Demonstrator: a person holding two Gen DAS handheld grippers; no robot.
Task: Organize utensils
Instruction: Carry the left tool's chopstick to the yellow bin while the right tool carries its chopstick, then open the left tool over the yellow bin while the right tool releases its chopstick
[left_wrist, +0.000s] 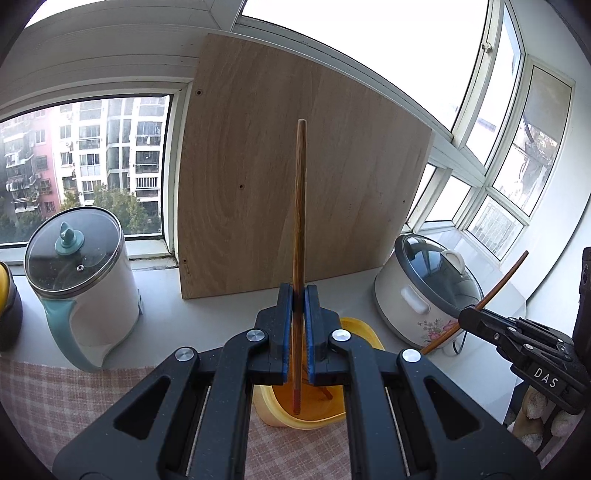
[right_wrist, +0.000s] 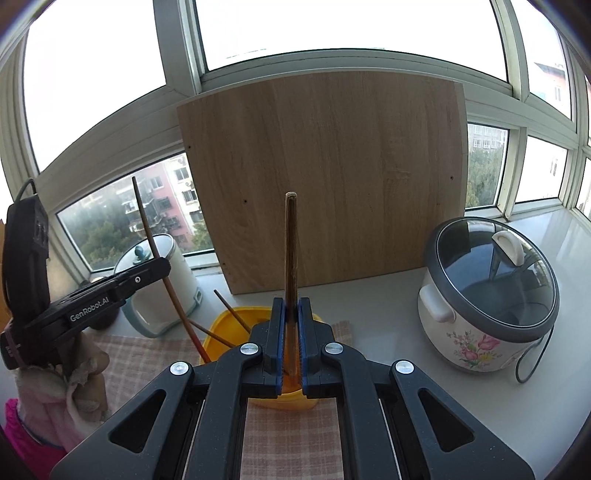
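Left gripper (left_wrist: 298, 291) clenched on a chopstick (left_wrist: 299, 206), its lower tip down inside the yellow cup (left_wrist: 364, 328). Right gripper (right_wrist: 291, 306) clamps a second chopstick (right_wrist: 290, 251) just above that cup. Two more sticks (right_wrist: 225, 314) lean inside it. Kettle (left_wrist: 88, 273) left of the cup, cooker (right_wrist: 487, 291) right, board (left_wrist: 295, 166) behind

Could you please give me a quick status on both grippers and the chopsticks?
Left gripper shut on a chopstick, tip in the yellow container. Right gripper shut on another chopstick above it. Two chopsticks already inside. Nothing in the way.
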